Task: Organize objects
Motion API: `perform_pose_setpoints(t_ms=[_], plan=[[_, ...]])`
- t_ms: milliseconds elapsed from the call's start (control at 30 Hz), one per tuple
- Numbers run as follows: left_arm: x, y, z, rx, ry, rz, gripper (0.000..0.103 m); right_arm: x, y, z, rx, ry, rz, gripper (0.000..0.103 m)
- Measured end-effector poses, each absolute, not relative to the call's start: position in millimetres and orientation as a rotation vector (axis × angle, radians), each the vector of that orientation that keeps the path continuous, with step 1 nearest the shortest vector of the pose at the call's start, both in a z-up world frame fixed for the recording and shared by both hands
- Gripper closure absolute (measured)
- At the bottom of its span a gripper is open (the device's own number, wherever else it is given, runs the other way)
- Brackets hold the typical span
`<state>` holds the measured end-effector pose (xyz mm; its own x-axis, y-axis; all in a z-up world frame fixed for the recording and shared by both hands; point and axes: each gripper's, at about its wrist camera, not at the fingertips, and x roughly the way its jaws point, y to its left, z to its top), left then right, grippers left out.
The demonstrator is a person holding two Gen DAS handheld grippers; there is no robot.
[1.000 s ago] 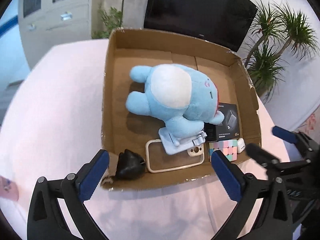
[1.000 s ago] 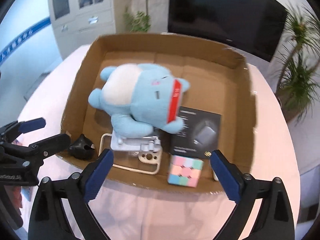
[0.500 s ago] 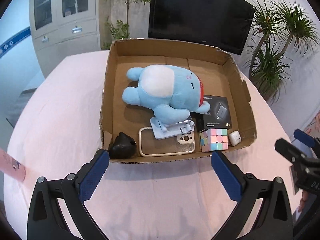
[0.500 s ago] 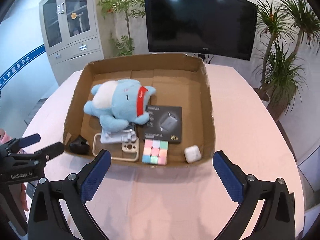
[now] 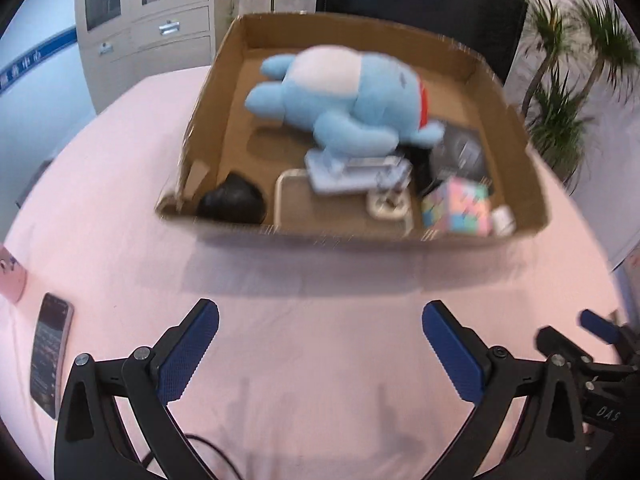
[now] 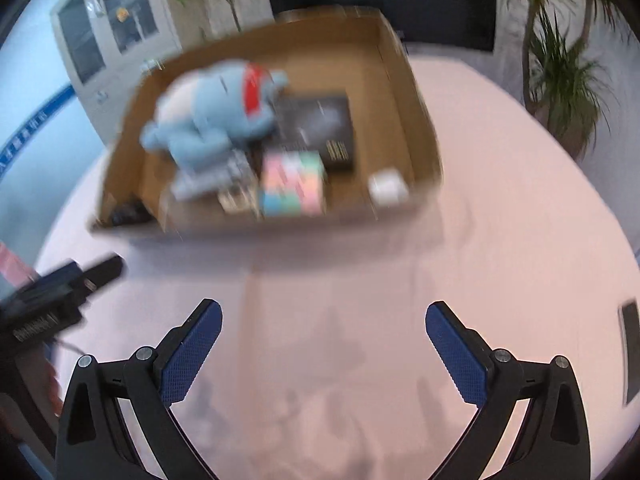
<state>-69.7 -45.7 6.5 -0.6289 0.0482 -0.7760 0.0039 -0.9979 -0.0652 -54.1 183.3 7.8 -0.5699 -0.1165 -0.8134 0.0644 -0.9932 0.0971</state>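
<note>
While both tongs, left (image 5: 320, 344) and right (image 6: 324, 340), gape wide and empty, the cardboard box (image 5: 360, 236) lies straight ahead, nearer neither.

Pink-clothed round table (image 5: 320, 320) beneath my jaws, grey glass-door cabinet (image 5: 148, 20) ahead to my left, dark wall screen (image 5: 420, 8) straight ahead, potted palms (image 5: 568, 92) ahead right, pale blue wall (image 5: 36, 80) far left, bright even light.
</note>
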Motion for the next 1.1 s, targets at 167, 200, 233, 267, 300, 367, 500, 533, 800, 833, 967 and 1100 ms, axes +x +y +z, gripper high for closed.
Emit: perform_pose_setpoints(t_ms=[167,200,233,267,300,367,500,533,800,833,967,1100], plan=[[-47.2,-33.6,-24.6,-1.321,0.066,2.780,0.001,-32.9,192.5,-40.5,1.507,0.027,-2.707,0.001],[-44.4,-32.8,-29.6,-1.338,0.039,2.755,0.001,-29.6,194.5,-47.0,1.513,0.032,-2.700,0.001],[-41.9,-31.8,-34.1,-1.355,0.022,2.743,0.001,-28.1,195.4,-51.1,1.515,0.028,-2.683,0.001],[-39.4,-30.6,-39.1,-1.373,0.011,2.746,0.001,-27.4,196.2,-55.0,1.513,0.022,-2.663,0.000],[-36.9,-29.4,-43.3,-1.386,0.004,2.763,0.001,-25.8,197.0,-59.5,1.509,0.018,-2.653,0.000],[-31.3,-29.5,-48.2,-1.400,-0.019,2.786,0.001,-21.4,196.2,-66.1,1.501,0.025,-2.651,0.000],[-18.9,-27.7,-58.4,-1.419,0.002,2.803,0.001,-14.4,193.8,-76.1,1.498,0.043,-2.609,0.000],[-18.2,-27.5,-62.1,-1.427,0.015,2.814,0.001,-12.4,192.7,-76.7,1.476,0.071,-2.613,0.000],[-10.1,-18.1,-70.4,-1.452,0.020,2.818,0.001,-18.9,187.6,-78.5,1.445,0.106,-2.677,0.000],[-8.8,-15.8,-70.7,-1.432,0.033,2.835,0.001,-19.1,187.2,-79.0,1.439,0.101,-2.686,0.000],[-2.3,-8.5,-70.5,-1.421,0.010,2.894,0.001,-17.7,182.5,-80.6,1.416,0.079,-2.750,0.000],[-1.7,-7.0,-70.9,-1.430,-0.027,2.885,0.001,-18.7,180.0,-80.0,1.416,0.075,-2.750,0.000]])
